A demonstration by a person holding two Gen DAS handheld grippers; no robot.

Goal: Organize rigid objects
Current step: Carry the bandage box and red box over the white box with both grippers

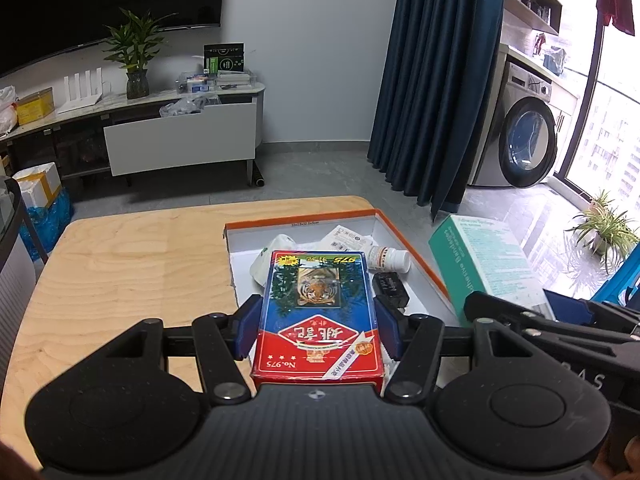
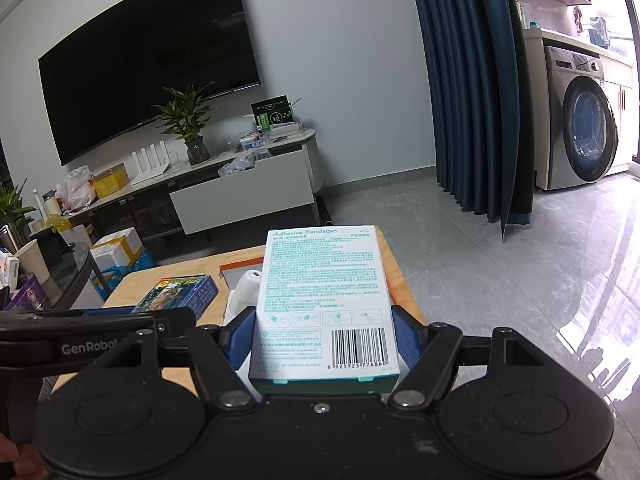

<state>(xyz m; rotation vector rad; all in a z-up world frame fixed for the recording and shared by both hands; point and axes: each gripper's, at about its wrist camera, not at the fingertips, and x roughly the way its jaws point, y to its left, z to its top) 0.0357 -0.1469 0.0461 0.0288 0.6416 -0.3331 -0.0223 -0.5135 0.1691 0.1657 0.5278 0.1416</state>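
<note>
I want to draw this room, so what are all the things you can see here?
card box: 1, red and blue, held in left tool
bandage box: 1, white and teal, held in right tool
tray box: 1, white inside with orange rim, on table
pill bottle: 1, white, lying in tray box
table: 1, light wood
television: 1, black, on wall
plant: 1, green, on cabinet
curtain: 1, dark blue
washing machine: 1, silver
left tool: 1, black
right tool: 1, black

The left claw (image 1: 318, 326) points forward and downward, its blue pads clamped on the sides of a card box (image 1: 318, 312). The right claw (image 2: 324, 338), pitched alike just beside it, grips a bandage box (image 2: 324, 300).
</note>
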